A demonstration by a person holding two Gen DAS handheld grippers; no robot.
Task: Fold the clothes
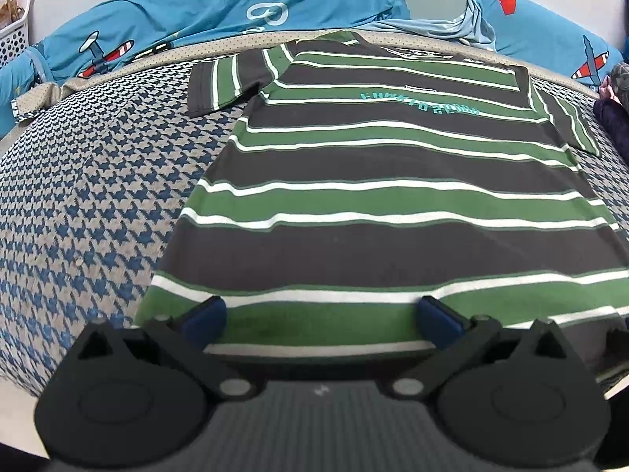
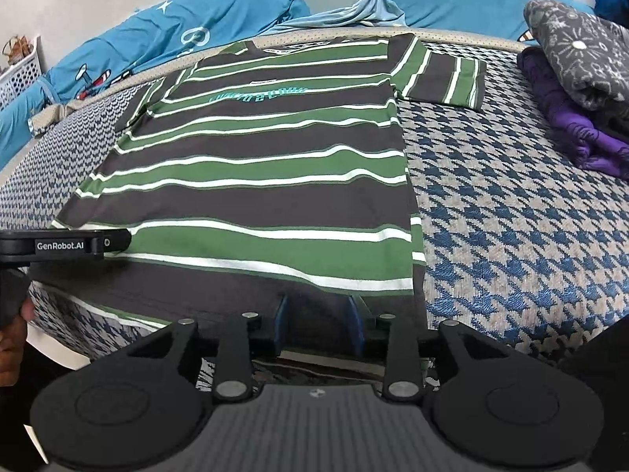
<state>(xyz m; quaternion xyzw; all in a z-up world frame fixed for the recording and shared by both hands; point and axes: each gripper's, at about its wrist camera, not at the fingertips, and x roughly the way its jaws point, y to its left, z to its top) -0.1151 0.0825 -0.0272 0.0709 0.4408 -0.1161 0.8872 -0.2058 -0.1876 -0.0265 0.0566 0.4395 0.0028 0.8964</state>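
Observation:
A T-shirt striped in green, dark grey and white lies flat on the bed, with its collar far from me and its hem toward me. My left gripper is open wide over the left part of the hem, with nothing pinched between its blue pads. In the right wrist view the same shirt fills the middle. My right gripper hovers at the hem near the shirt's right corner, its jaws apart by a narrow gap and the pads clear of the cloth. The left tool's labelled black arm shows at the left edge.
A houndstooth bed cover lies under the shirt. Folded grey and purple clothes are stacked at the right. Blue aeroplane-print bedding runs along the back, with a white basket far left. A person's hand is at the left edge.

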